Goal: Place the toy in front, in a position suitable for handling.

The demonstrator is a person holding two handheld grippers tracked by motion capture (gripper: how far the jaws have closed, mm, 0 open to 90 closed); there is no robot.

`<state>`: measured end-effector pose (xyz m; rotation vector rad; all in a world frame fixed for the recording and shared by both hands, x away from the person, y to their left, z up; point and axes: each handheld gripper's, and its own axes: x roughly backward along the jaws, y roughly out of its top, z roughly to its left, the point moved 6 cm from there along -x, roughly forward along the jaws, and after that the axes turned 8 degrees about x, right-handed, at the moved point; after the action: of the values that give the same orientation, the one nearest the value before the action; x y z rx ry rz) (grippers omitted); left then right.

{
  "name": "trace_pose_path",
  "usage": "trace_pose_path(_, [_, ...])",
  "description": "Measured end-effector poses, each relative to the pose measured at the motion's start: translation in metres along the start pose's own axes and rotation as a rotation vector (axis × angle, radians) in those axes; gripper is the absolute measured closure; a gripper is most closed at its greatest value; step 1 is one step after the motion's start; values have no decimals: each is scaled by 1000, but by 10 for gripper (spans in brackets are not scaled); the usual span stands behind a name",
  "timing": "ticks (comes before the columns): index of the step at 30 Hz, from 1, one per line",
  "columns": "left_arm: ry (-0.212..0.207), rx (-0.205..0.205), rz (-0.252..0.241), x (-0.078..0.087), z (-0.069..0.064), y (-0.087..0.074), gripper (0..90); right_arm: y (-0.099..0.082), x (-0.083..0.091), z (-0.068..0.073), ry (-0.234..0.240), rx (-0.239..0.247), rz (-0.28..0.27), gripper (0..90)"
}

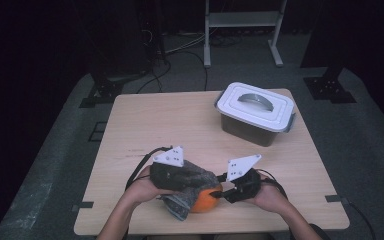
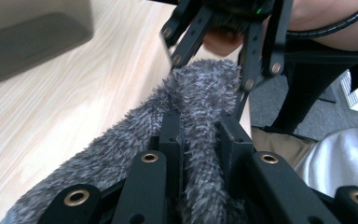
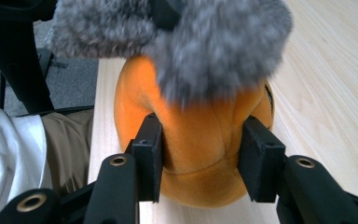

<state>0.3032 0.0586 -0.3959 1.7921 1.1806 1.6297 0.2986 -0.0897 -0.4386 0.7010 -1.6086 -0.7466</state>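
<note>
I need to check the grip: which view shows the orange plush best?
The right gripper view: the orange plush sits large between the right gripper jaws. The high view shows a small patch; the left gripper view shows grey fur instead.

Bright lit table (image 1: 190, 125), dark surroundings, blurred close-up fur (image 3: 223, 42)

Probably a lab or recording studio: a lone wooden table (image 1: 190, 125) on grey carpet (image 1: 370, 145), dark surroundings, floor cables (image 1: 180, 55), equipment stands (image 1: 242, 30).
</note>
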Motion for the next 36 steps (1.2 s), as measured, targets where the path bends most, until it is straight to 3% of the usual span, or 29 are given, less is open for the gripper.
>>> trace_pose_path(5, [17,6,8,-2,4,-1,744,-4,0,-1,14,-15,-13,550])
trace_pose_path(15, [54,56,-17,16,18,-17,744,-13,4,-8,18,-50,-14,553])
trace_pose_path(23, [22,-3,-14,0,3,-1,739,-11,-1,-7,21,-47,-12,554])
trace_pose_path(26, [21,-3,-9,-2,3,0,740,-16,1,-9,26,-48,-6,555])
trace_pose_path(29, [36,15,-10,3,9,-5,740,-22,3,-11,30,-68,-6,556])
trace_pose_path(34, [60,93,-39,16,26,-22,739,-30,5,-16,36,-96,-2,553])
trace_pose_path(36, [49,117,-57,16,28,-25,739,-29,5,-16,36,-94,-1,522])
